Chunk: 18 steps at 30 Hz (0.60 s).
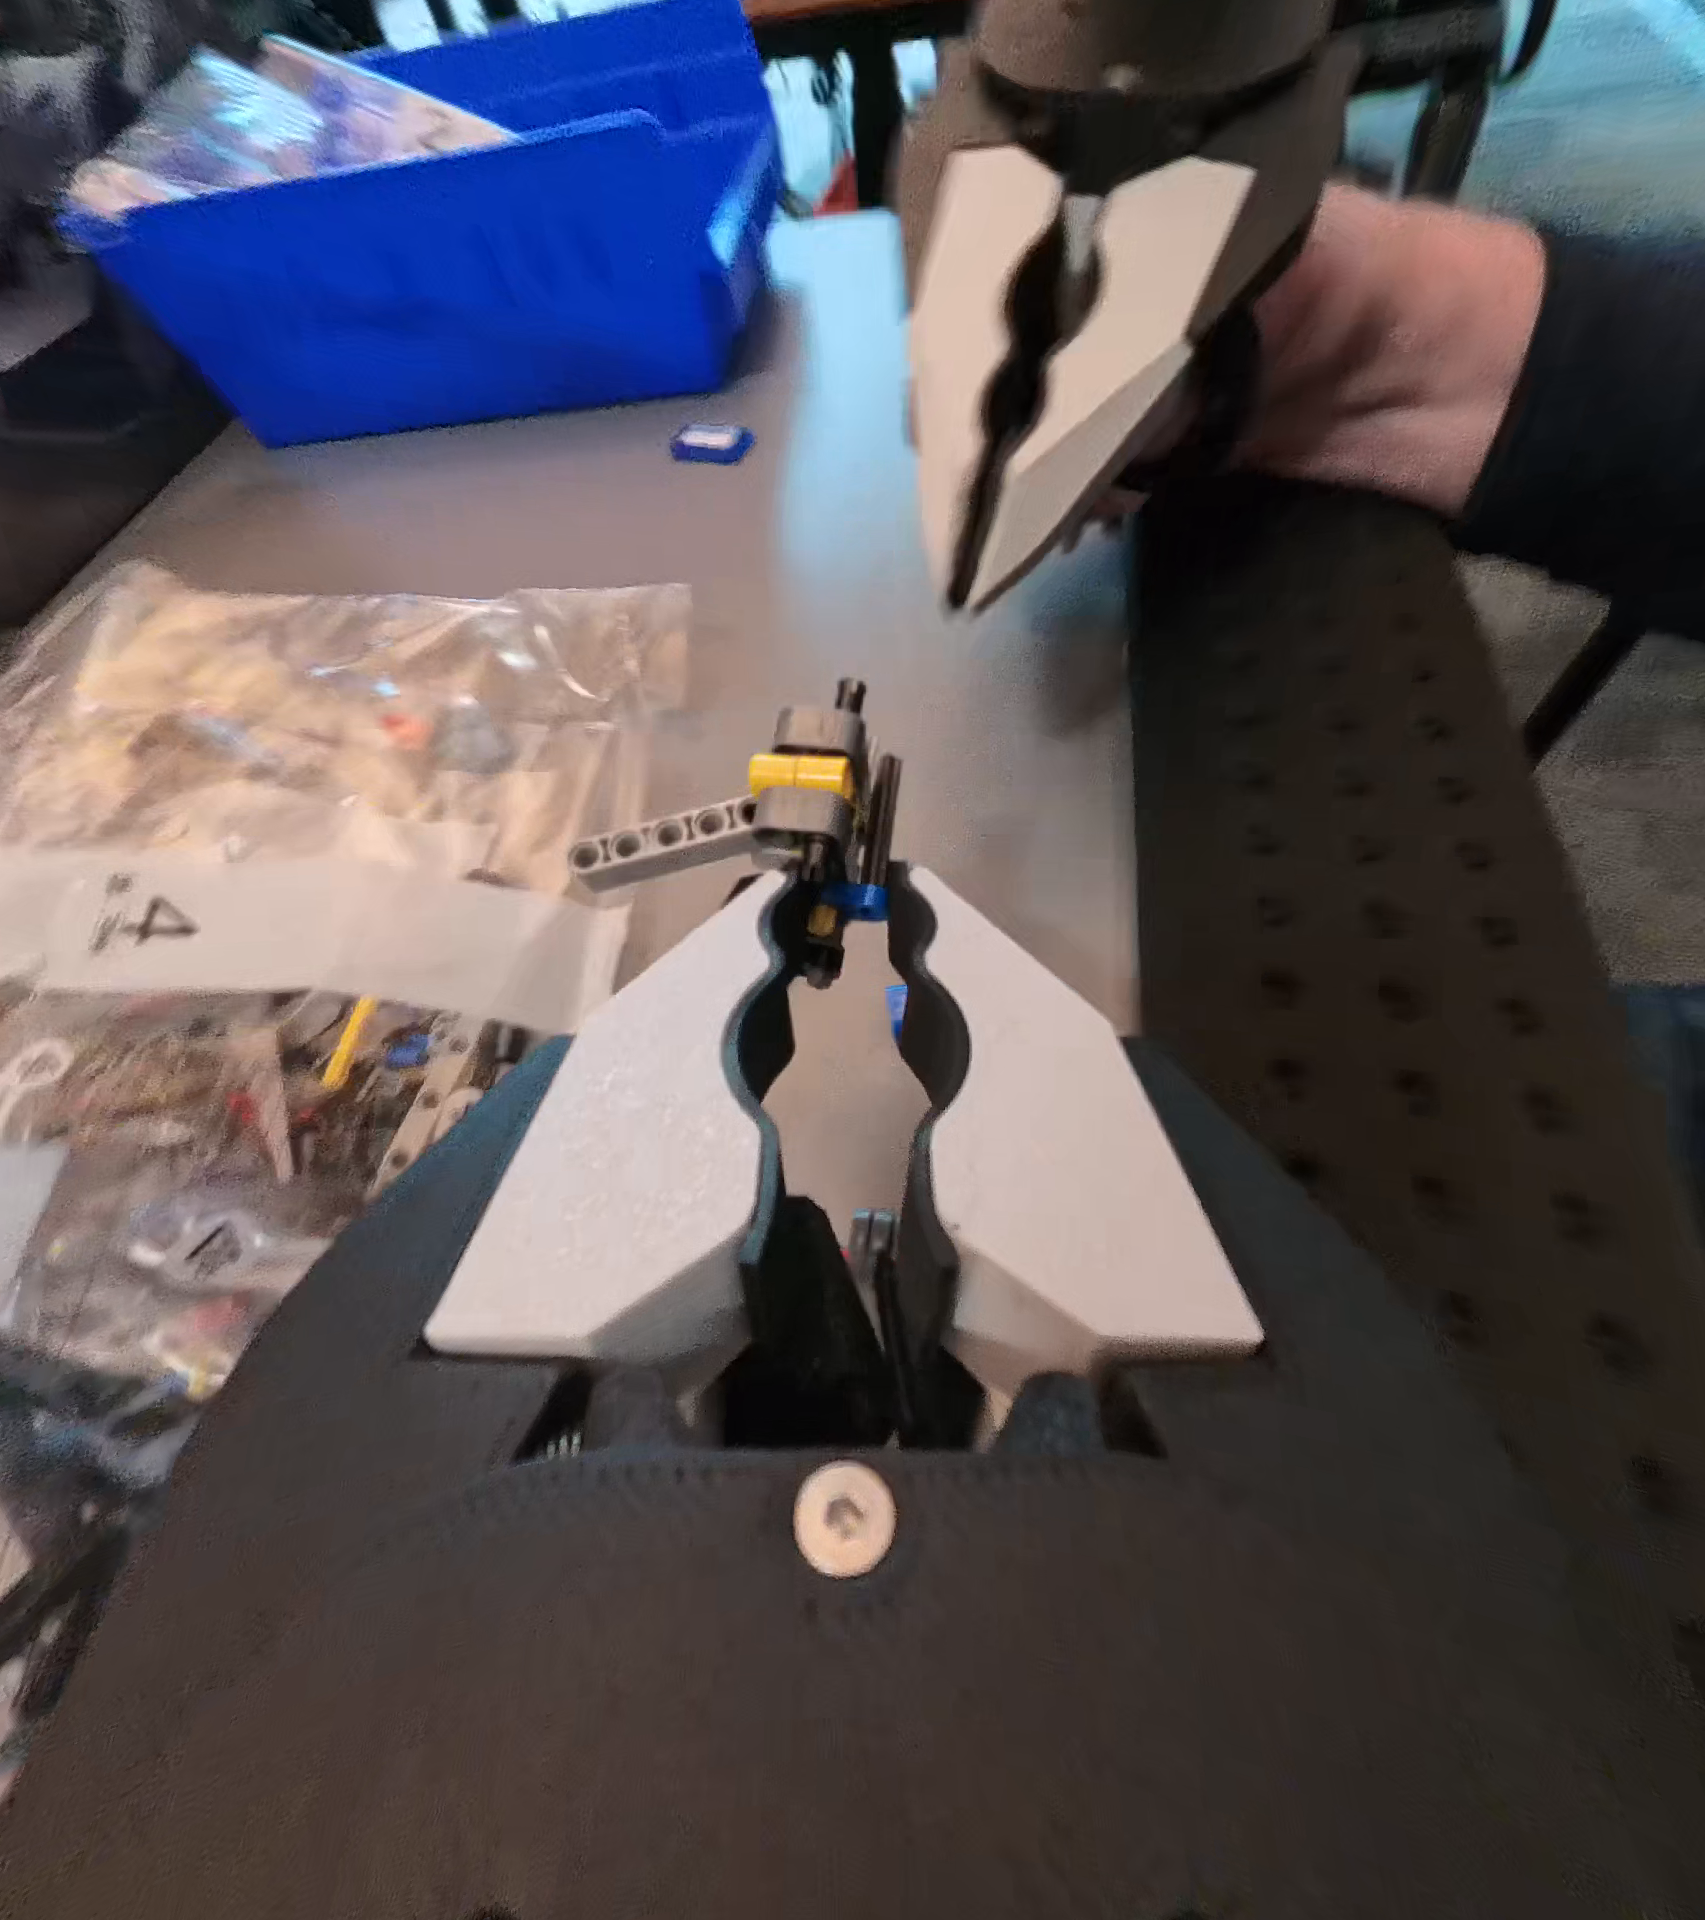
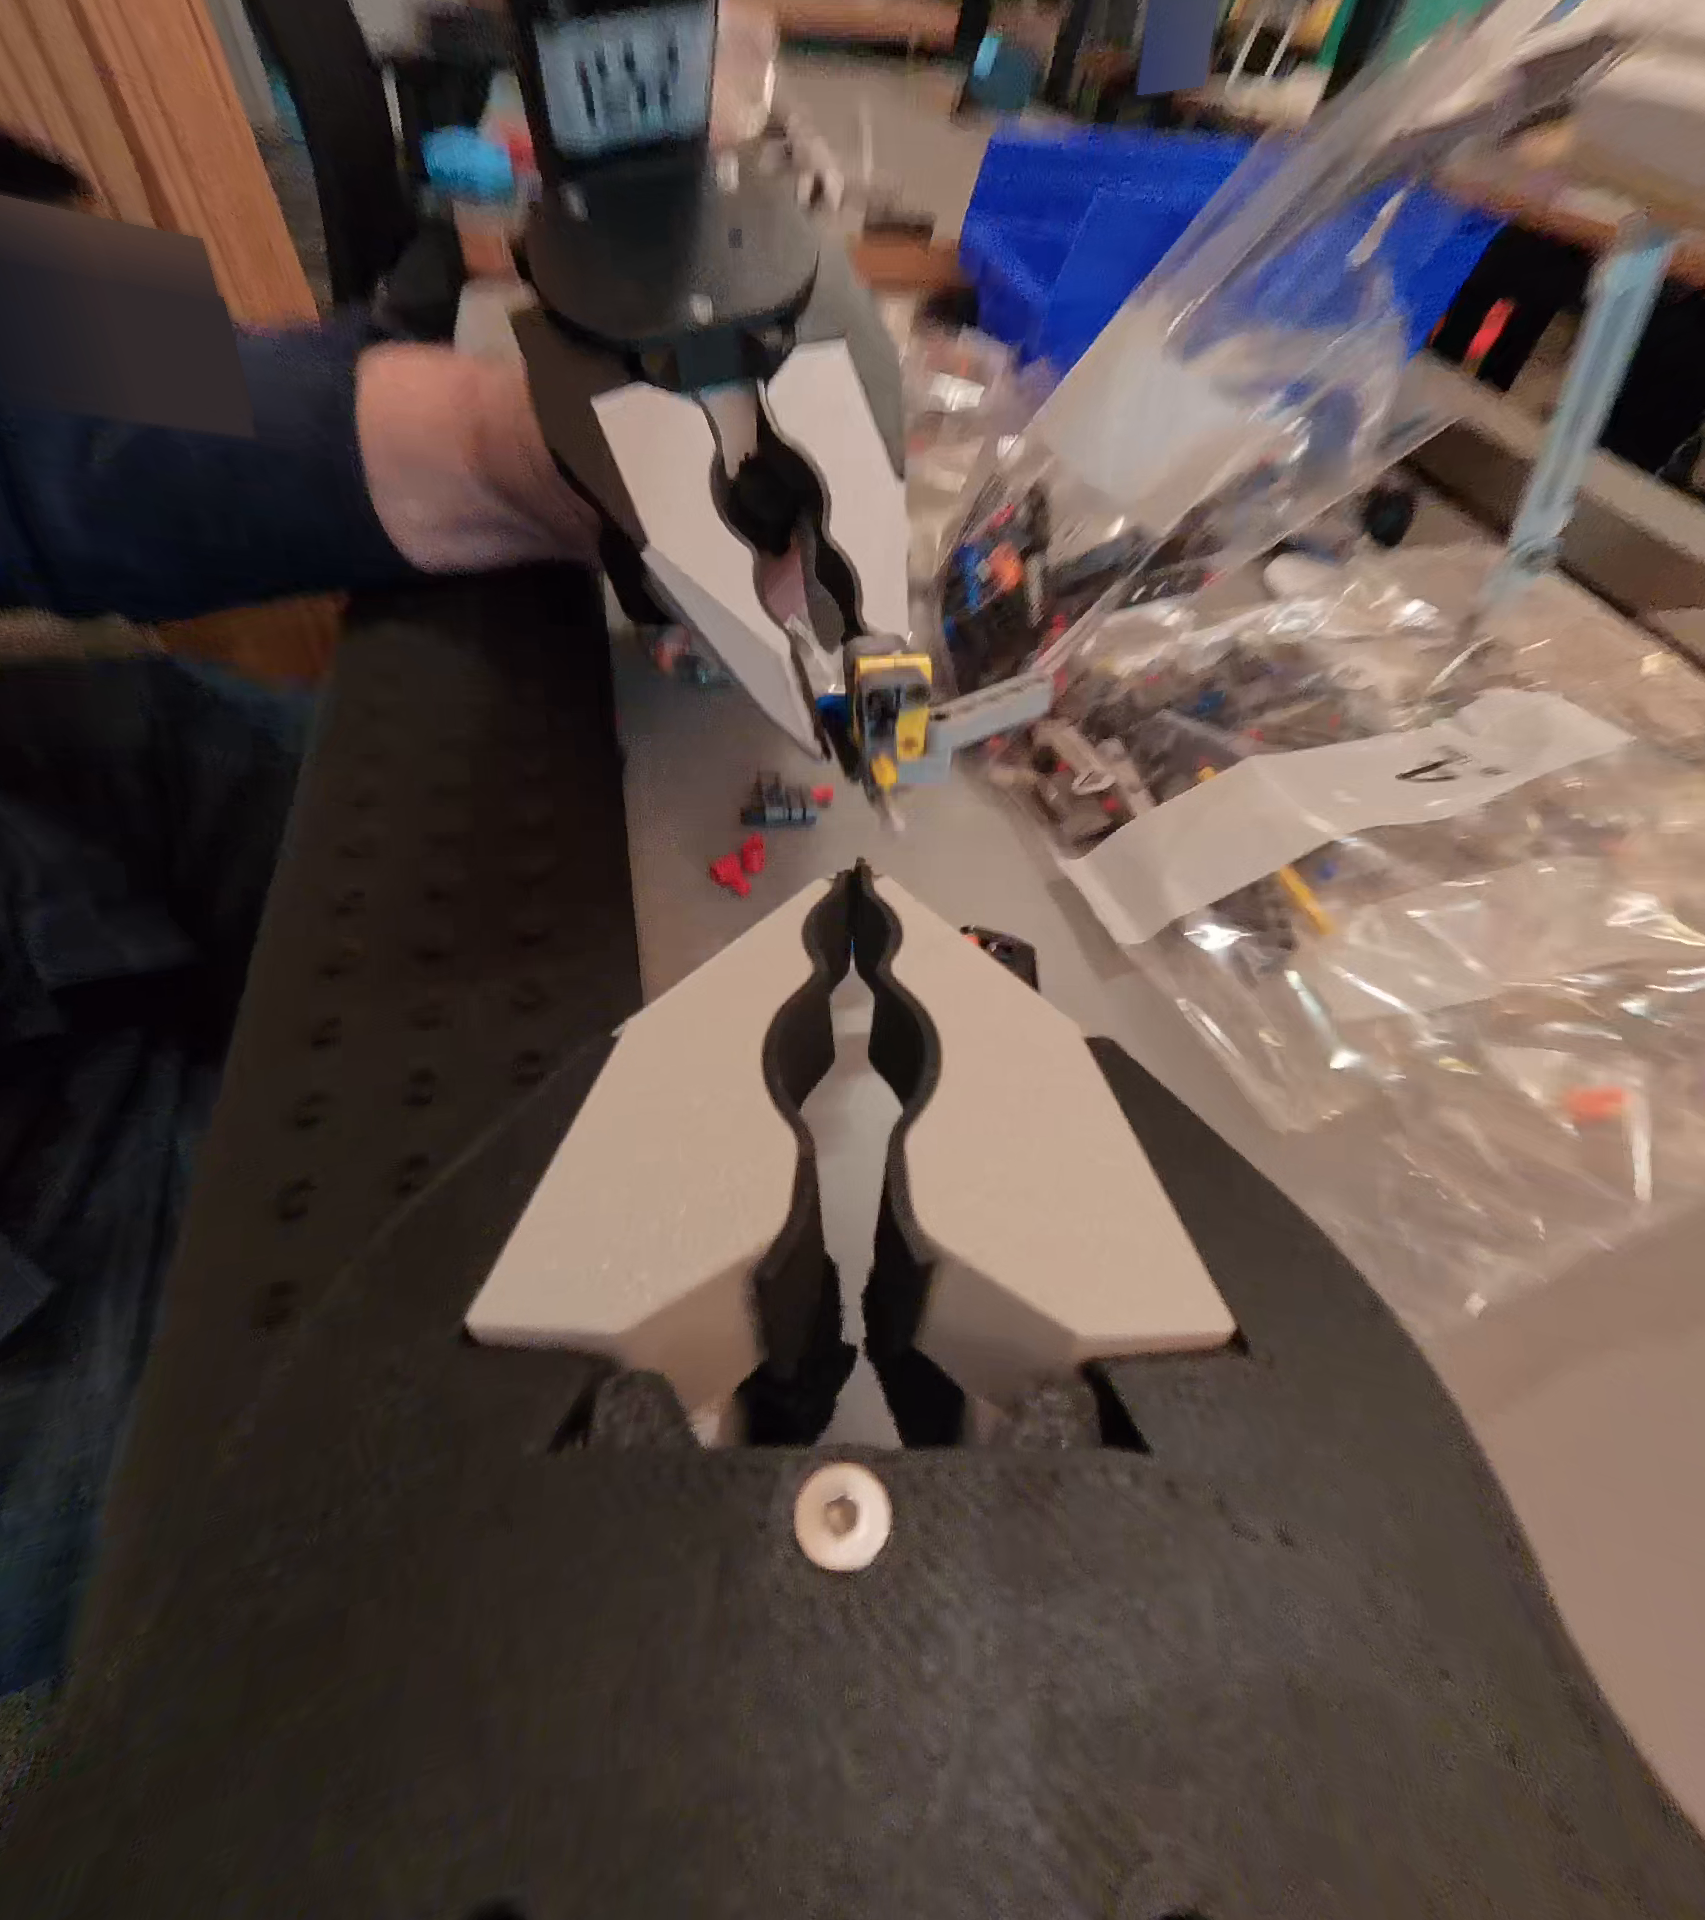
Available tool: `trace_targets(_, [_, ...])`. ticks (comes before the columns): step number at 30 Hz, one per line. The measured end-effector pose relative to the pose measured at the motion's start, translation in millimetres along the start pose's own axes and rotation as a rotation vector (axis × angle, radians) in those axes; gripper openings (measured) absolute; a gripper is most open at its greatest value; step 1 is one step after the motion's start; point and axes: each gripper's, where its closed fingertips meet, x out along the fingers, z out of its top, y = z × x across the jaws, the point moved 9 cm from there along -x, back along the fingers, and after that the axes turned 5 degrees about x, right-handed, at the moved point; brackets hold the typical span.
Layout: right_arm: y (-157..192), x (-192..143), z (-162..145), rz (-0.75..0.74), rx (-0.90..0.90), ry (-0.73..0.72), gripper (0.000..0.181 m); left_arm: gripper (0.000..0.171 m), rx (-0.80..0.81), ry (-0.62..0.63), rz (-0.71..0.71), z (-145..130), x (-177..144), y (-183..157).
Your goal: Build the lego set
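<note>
- Left claw [image 1: 832,914] grips the small lego assembly [image 1: 812,795] at its lower end, its two fingertips closed on the black axle and blue piece, with the wider part of the gap behind them empty.
- That assembly stands roughly upright above the grey counter [image 1: 515,509]: stacked grey blocks with a yellow piece between them, a black pin on top, and a light grey beam with holes [image 1: 666,840] sticking out sideways.
- Left of the assembly lie clear plastic bags of lego parts [image 1: 308,727], one with a white paper label, spread over the counter.
- Behind the bags, farther from the assembly, sits a blue bin [image 1: 474,270] with a booklet in it.
- Beyond the assembly a small blue piece [image 1: 713,442] lies alone on the counter.
- Right of the assembly a black perforated board [image 1: 1347,831] runs along the counter's edge.
- Right claw [image 1: 967,597] hangs above and to the right of the assembly, apart from it, held in a hand [image 1: 1399,364]; its fingertips are almost together, and whether anything sits between them I cannot tell.
- From the right wrist view, small red pieces [image 2: 739,868] and a few dark and blue ones [image 2: 780,805] lie on the counter just below the assembly.
</note>
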Motion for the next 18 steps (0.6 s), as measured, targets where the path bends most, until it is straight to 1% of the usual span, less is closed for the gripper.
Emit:
trace_targets(1, [-1.2,-11.5,2.1,0.008,0.015,-0.062,0.000,0.015,-0.059,-0.087,-0.020,3.1,-10.3,5.2])
trace_targets(2, [-3.2,-16.9,1.8,-0.006,0.024,-0.077,0.000,0.015,-0.078,-0.154,-0.034,9.1,-15.5,6.5])
trace_targets(4, [-4.2,-11.1,-0.4,-0.023,0.028,-0.048,0.000,0.015,-0.032,-0.069,-0.029,6.8,-2.9,1.0])
trace_targets(7, [0.9,1.3,0.0,-0.069,-0.033,-0.014,0.000,0.015,-0.041,-0.040,-0.075,8.4,10.4,-5.8])
trace_targets(8, [5.2,4.3,2.4,-0.074,-0.067,-0.024,0.004,0.015,-0.064,-0.027,-0.086,6.4,12.4,-4.6])
trace_targets(9, [9.5,7.5,4.6,-0.078,-0.105,-0.031,0.006,0.015,-0.072,-0.022,-0.089,5.5,13.6,-4.2])
trace_targets(10, [12.2,11.3,4.3,-0.092,-0.140,-0.006,0.007,0.015,-0.078,-0.026,-0.088,6.1,14.3,-4.4])
trace_targets(12, [12.1,19.8,-1.1,-0.129,-0.172,0.090,0.011,0.015,-0.106,-0.017,-0.101,5.3,17.4,-4.4])
trace_targets(13, [14.0,22.3,-1.1,-0.136,-0.198,0.102,0.013,0.016,-0.108,-0.005,-0.098,4.6,18.8,-4.5])
trace_targets(18, [15.7,22.4,1.0,-0.187,-0.246,0.098,0.013,0.015,-0.181,-0.035,-0.133,5.2,18.7,-1.1])
